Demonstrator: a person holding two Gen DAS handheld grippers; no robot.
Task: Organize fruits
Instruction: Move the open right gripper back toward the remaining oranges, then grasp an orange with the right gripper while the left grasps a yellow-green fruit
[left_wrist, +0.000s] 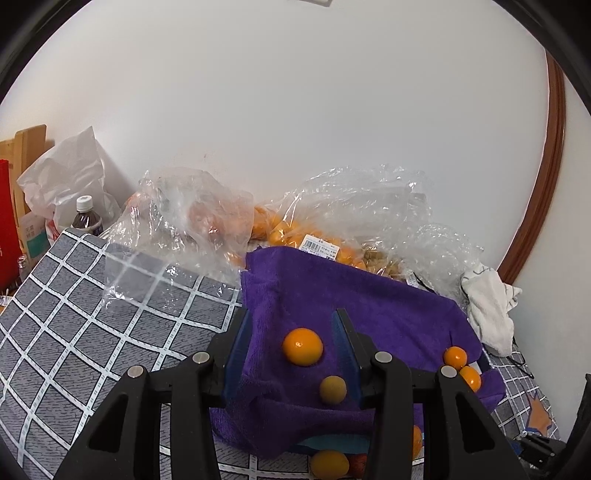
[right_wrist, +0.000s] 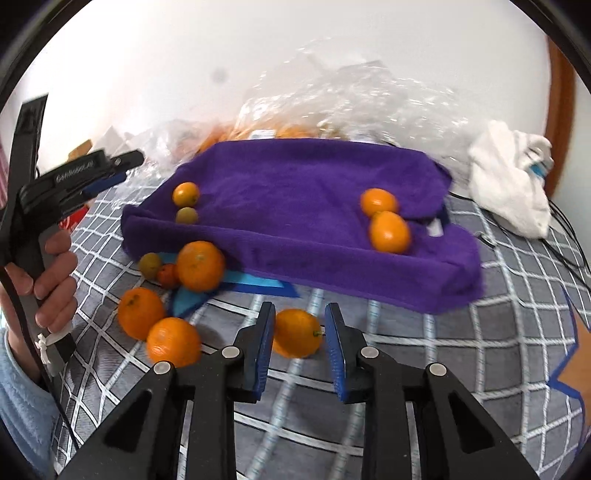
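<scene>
A purple towel (right_wrist: 303, 206) lies over a raised shape on the checked cloth. On it sit a small orange fruit (left_wrist: 302, 346) and a duller yellow-green one (left_wrist: 332, 389), both between the fingers of my open left gripper (left_wrist: 295, 321), not touched. Two more small oranges (right_wrist: 384, 221) sit at the towel's right side. My right gripper (right_wrist: 300, 314) is open around an orange (right_wrist: 297, 333) on the cloth, with gaps on both sides. Several more oranges (right_wrist: 159, 328) lie to its left. My left gripper also shows in the right wrist view (right_wrist: 122, 170).
Clear plastic bags (left_wrist: 332, 221) with more orange fruit lie behind the towel by the white wall. A white rag (right_wrist: 509, 177) and cables lie at the right. A bottle (left_wrist: 86, 216) and white bag stand far left. A blue and teal patch (right_wrist: 229, 288) pokes from under the towel.
</scene>
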